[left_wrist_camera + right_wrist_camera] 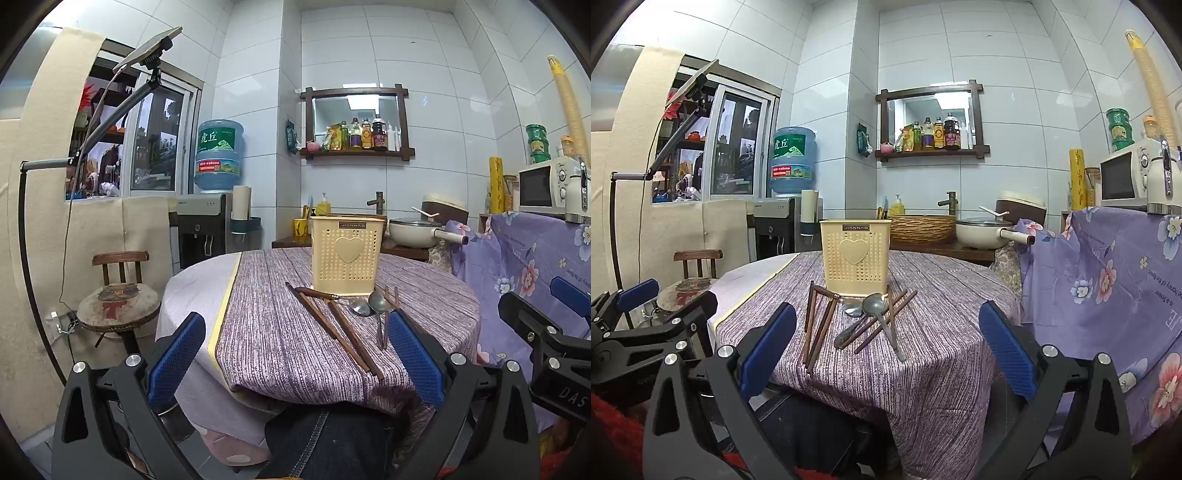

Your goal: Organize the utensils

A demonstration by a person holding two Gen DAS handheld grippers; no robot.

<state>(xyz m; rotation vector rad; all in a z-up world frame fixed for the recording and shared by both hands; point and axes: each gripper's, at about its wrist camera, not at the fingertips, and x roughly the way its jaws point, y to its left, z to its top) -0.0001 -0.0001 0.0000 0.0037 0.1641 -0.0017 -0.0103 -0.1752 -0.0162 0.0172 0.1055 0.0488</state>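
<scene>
A cream perforated utensil holder (346,254) with a heart stands upright on the round table; it also shows in the right wrist view (854,256). In front of it lie brown wooden chopsticks (334,326) (818,330), metal spoons (378,302) (873,304) and a wooden-handled utensil (316,293). My left gripper (295,363) is open and empty, held at the table's near edge, short of the utensils. My right gripper (886,360) is open and empty, also near the front edge. The right gripper shows at the far right in the left view (546,325); the left gripper shows at the far left in the right view (646,317).
The table wears a purple striped cloth (295,354). A wooden stool (120,301) stands to the left. A water dispenser (207,225), a pan (417,230) and a wicker basket (923,227) lie behind. A floral-covered counter (1108,288) with a microwave (1126,177) is at right.
</scene>
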